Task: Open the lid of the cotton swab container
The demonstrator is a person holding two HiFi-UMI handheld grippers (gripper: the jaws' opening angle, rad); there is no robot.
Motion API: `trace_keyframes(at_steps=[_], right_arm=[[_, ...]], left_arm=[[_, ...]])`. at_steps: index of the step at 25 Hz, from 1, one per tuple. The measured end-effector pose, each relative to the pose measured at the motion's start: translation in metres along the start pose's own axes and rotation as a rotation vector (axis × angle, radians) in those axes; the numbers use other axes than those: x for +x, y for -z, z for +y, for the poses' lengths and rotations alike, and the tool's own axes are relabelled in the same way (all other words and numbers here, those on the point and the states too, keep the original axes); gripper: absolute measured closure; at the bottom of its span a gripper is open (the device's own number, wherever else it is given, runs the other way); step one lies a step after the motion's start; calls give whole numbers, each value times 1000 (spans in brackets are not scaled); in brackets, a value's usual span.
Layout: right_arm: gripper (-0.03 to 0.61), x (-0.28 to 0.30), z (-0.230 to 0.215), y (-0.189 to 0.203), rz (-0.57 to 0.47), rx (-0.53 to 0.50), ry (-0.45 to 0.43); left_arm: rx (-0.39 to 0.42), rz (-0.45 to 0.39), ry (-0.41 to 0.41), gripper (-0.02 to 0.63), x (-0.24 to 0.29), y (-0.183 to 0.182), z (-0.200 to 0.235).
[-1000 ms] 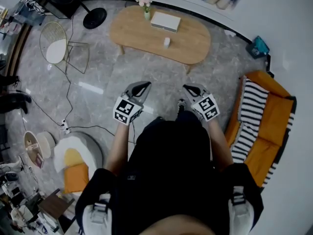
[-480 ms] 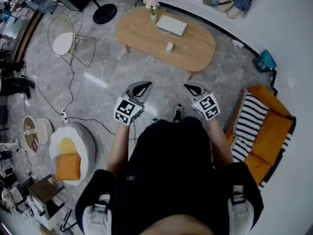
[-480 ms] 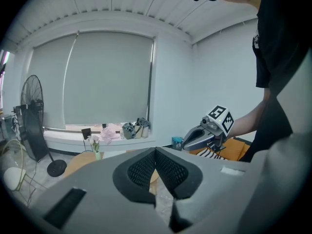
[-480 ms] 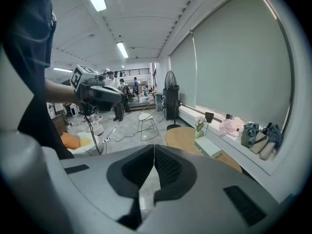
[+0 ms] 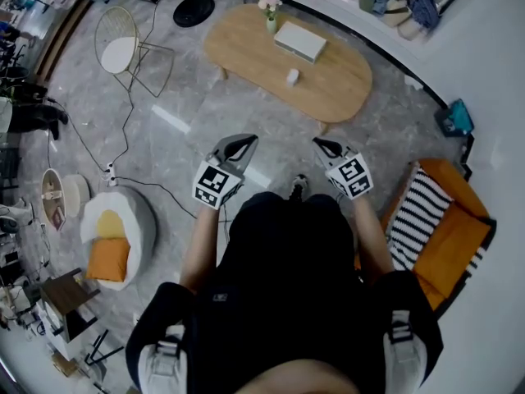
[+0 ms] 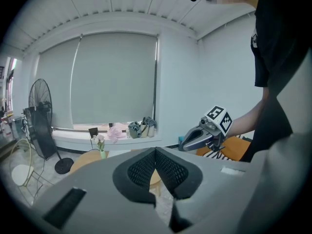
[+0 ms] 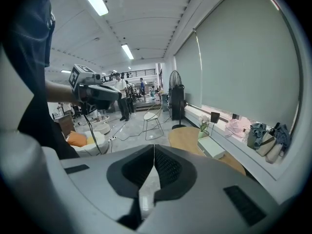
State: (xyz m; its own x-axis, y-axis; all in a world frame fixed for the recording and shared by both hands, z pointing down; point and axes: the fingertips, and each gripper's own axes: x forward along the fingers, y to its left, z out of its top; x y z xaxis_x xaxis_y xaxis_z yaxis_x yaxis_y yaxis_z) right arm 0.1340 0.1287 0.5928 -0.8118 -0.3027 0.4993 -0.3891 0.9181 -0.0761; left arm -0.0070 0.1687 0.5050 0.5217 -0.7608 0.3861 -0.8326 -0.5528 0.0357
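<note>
Holding my left gripper [image 5: 245, 141] and right gripper [image 5: 321, 144] above the floor, both pinched shut and empty; a small white container [image 5: 292, 76] stands far off on the wooden table [image 5: 346, 87].

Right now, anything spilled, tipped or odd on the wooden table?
Nothing stands out. On the table, the vase and the container stand upright, the box lies flat, nothing is spilled. The left gripper and right gripper are shut, empty, short of the table.

One left claw [image 5: 244, 141], one right claw [image 5: 320, 144], one oval table [image 5: 336, 89], one wire chair [image 5: 117, 53], one vase [image 5: 271, 24].
</note>
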Motion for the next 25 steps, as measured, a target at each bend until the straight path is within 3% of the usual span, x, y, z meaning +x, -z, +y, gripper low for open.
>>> trace_keyframes(at_steps=[25], right_arm=[[581,-29,-50,25,-13,7,7]], left_arm=[[83,23,21,614,61,-26,-31]])
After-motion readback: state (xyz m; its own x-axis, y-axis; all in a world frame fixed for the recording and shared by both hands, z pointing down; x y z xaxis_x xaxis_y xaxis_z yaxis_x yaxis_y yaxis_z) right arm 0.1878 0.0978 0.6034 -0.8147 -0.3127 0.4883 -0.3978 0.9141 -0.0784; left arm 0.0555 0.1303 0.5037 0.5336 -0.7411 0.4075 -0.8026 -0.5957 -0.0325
